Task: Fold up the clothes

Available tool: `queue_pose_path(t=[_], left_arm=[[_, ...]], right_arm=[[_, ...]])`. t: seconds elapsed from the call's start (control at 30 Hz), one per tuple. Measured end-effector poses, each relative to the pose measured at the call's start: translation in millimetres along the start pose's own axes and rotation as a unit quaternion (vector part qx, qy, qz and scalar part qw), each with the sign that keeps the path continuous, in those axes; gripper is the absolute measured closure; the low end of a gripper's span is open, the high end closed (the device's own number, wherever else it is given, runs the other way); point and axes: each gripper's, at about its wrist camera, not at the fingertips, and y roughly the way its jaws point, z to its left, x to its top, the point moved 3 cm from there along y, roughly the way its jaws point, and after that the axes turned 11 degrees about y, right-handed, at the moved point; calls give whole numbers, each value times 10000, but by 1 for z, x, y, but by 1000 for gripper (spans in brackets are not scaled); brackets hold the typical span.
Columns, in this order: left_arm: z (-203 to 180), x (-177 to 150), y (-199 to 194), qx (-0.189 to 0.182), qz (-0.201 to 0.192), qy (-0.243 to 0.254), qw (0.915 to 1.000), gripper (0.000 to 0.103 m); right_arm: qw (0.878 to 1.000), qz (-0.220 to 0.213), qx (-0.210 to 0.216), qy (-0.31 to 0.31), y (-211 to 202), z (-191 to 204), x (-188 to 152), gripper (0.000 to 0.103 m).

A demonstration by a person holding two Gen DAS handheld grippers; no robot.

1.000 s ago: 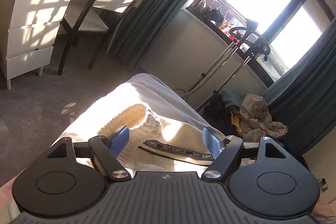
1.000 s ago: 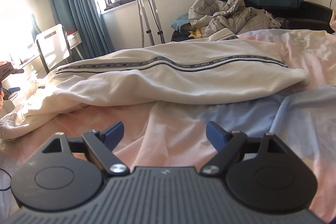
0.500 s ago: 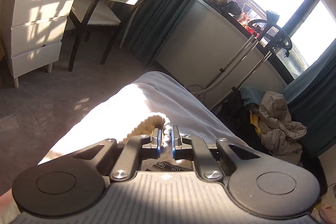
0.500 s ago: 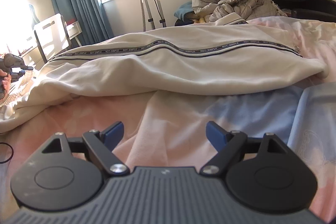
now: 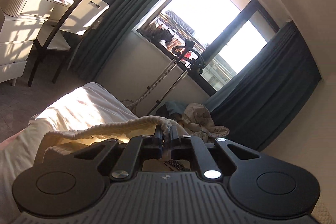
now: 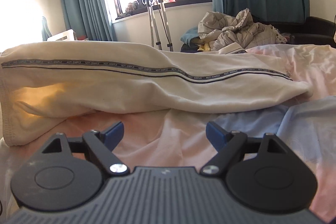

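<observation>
On the bed (image 6: 168,140), left to right:

Left gripper (image 5: 166,136): fingers pinched tight on the ribbed cuff (image 5: 117,126) of the cream trousers (image 6: 136,87), lifted clear of the sheet.

Trousers: stretched long across the bed, the striped side seam running along the top; the left end is raised and hollow, with light glowing through it, and the right end lies flat on the sheet.

Right gripper (image 6: 164,133): fingers spread wide, holding nothing, low over the pink sheet just short of the trousers' near edge.

Step in hand: by my reading, one end is gripped and raised for a fold along the length. Whether a lengthwise fold has already been laid I cannot tell; the legs look stacked, but the far side is hidden.

Next move calls for: a steady hold on the cuff, carried toward the flat end without dragging the middle; the free gripper could pin or lift the near edge to keep the layers square.

Edges: the bed's side falls away just beyond the lifted cuff, with floor below, so slack there could slide off.

Open room: bare sheet in front of the right gripper; a heap of clothes (image 6: 241,35) sits well behind the far edge.
</observation>
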Motion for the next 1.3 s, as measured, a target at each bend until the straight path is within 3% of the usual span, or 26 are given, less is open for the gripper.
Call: queue_pose_path(t=[0.17, 0.27, 0.4, 0.57, 0.63, 0.7, 0.83, 0.97, 1.13, 1.3], left_arm=[[-23, -68, -69, -236, 24, -259, 9994, 96], [-32, -121, -93, -77, 429, -197, 9989, 96], [-27, -187, -104, 235, 1095, -505, 9924, 96], [-17, -236, -100, 724, 1702, -601, 9809, 95], [-13, -239, -101, 757, 1770, -752, 9784, 94], [-9, -238, -104, 829, 1909, -888, 9741, 82], [-1, -232, -119, 867, 1762, -1188, 9733, 46], [5, -217, -136, 781, 1536, -1296, 9765, 31], [39, -183, -133, 911, 1140, -1838, 9721, 29], [93, -140, -100, 1386, 794, -2255, 9611, 30]], right_arm=[[9996, -164, 195, -121, -31, 14, -6, 17], [9993, -204, 278, -162, -45, 19, -13, 17], [9990, -83, 388, -202, -49, 22, -24, 17], [9985, 89, 438, -330, -40, 24, -33, 17], [9984, 160, 443, -305, -38, 22, -36, 17], [9985, 227, 430, -234, -36, 18, -37, 17], [9984, 328, 461, -7, -33, 12, -37, 17], [9976, 414, 518, 218, -31, 10, -37, 17], [9966, 503, 575, 295, -28, 12, -39, 17], [9956, 646, 577, 356, -21, 13, -40, 17]])
